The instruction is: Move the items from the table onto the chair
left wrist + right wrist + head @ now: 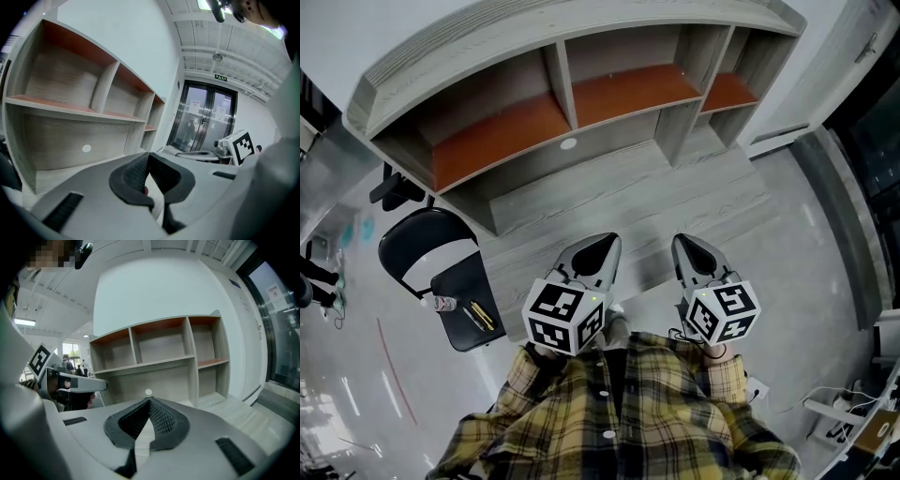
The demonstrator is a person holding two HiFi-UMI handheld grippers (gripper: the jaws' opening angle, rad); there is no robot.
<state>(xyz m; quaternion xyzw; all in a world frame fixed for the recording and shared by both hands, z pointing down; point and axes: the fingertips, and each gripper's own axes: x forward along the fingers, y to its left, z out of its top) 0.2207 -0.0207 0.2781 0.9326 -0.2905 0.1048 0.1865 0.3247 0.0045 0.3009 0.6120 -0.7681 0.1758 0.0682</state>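
- The left gripper (607, 241) hangs above the grey wood bench (675, 192); its jaws are pressed together at the tips with nothing between them.
- The right gripper (682, 240) is just beside it over the same bench, its jaws likewise closed on nothing.
- The black folding chair (420, 239) stands at the bench's left end, and the task's things lie on its seat.
- A small clear bottle (442, 303) lies at the seat's left edge.
- A few thin yellow sticks (480, 315), pens or pencils, lie near the bottle in the middle of the seat.
- The shelf unit (572, 89) at the back of the bench has open compartments with reddish-brown floors.
- A white round disc (569, 143) sits on its back panel.
- A plaid shirt (619, 412) fills the bottom of the head view.
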